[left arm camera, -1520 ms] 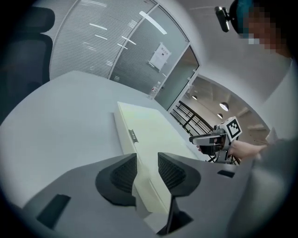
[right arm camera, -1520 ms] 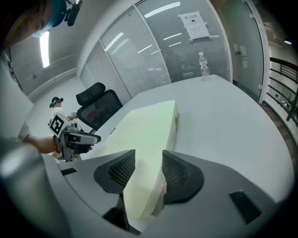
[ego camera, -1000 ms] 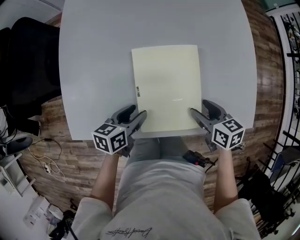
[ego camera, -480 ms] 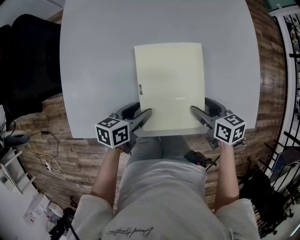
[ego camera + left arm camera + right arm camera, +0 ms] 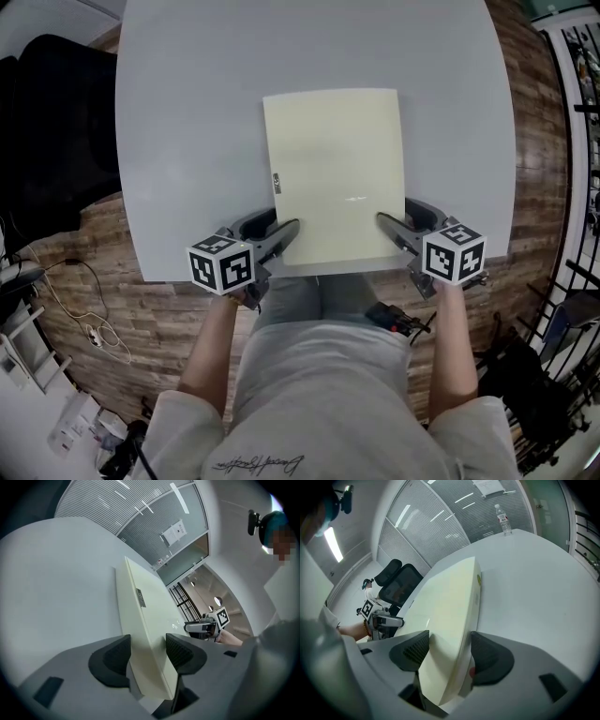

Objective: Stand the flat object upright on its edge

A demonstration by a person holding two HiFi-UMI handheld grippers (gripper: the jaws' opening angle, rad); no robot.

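A pale yellow flat board [image 5: 333, 173] lies flat on the grey table [image 5: 187, 112], its near edge close to the table's front edge. My left gripper [image 5: 284, 223] straddles the board's near left corner. In the left gripper view the board [image 5: 140, 606] runs edge-on between the two pads of that gripper [image 5: 147, 651]; the jaws have just been closing a little and stand wide around it. My right gripper [image 5: 394, 214] straddles the near right corner the same way. In the right gripper view the board [image 5: 450, 597] sits between the spread jaws of that gripper [image 5: 449, 651].
A black office chair [image 5: 47, 141] stands left of the table. Cables [image 5: 84, 319] lie on the wood floor. A metal rack [image 5: 577, 141] stands at the right. A water bottle [image 5: 503, 520] stands on the table's far side.
Both grippers stay at the board's near corners with only slight shifts. The board lies flat as before.
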